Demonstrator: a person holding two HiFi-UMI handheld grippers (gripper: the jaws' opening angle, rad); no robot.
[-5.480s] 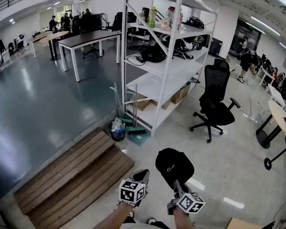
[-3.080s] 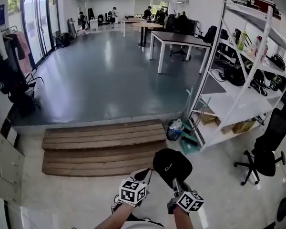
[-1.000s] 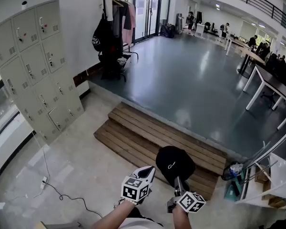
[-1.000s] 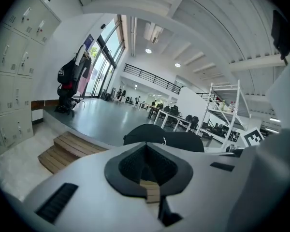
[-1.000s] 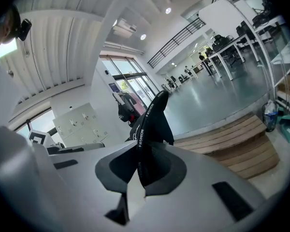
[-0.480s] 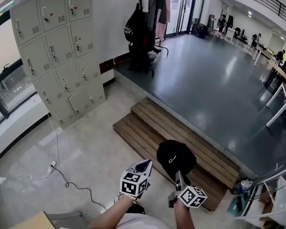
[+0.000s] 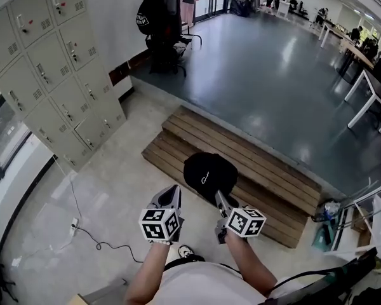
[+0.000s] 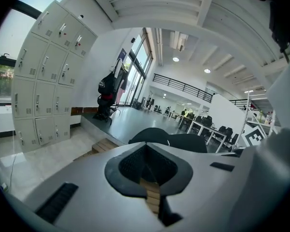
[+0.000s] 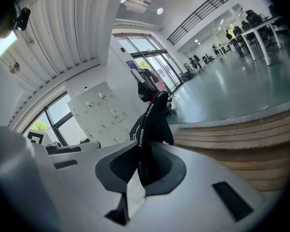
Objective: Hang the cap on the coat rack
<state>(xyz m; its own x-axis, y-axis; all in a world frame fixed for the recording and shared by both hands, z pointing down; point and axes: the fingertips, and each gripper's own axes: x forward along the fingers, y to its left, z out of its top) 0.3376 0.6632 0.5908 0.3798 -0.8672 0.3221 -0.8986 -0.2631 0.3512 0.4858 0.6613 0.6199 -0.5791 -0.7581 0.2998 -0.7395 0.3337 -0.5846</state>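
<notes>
The right gripper (image 7: 220, 200) is clamped on the black cap (image 7: 209, 173). In the right gripper view its jaws pinch a thin black edge of the cap (image 9: 152, 122) printed with the word FASHION, and the rest of the cap rises above the jaws. From the head view the cap's crown covers the jaw tips, so the grip itself is hidden there.

Just to the left, the left gripper (image 7: 170, 194) is level with the right one and apart from the cap. In its own view the jaws are pressed together with nothing between them (image 8: 147, 170), and the cap (image 8: 171, 140) shows only as a dark hump past their right side. Below both grippers the person's forearms run out of the bottom of the frame, and part of a shoe (image 7: 185, 251) peeps out between them.

A thin cable (image 7: 96, 240) trails on the pale floor left of the left gripper. Directly ahead of the jaws lie the wooden steps (image 7: 254, 164), partly covered by the cap. Farther ahead and to the left stands a bank of grey lockers (image 7: 47, 62), cropped by the frame edge.

Beyond the steps, far ahead, the coat rack (image 7: 168, 14) stands on the dark floor. It is loaded with clothes and a black bag, its top is cut off, and no hooks can be made out. In the right gripper view the cap hides part of it (image 9: 146, 87).
</notes>
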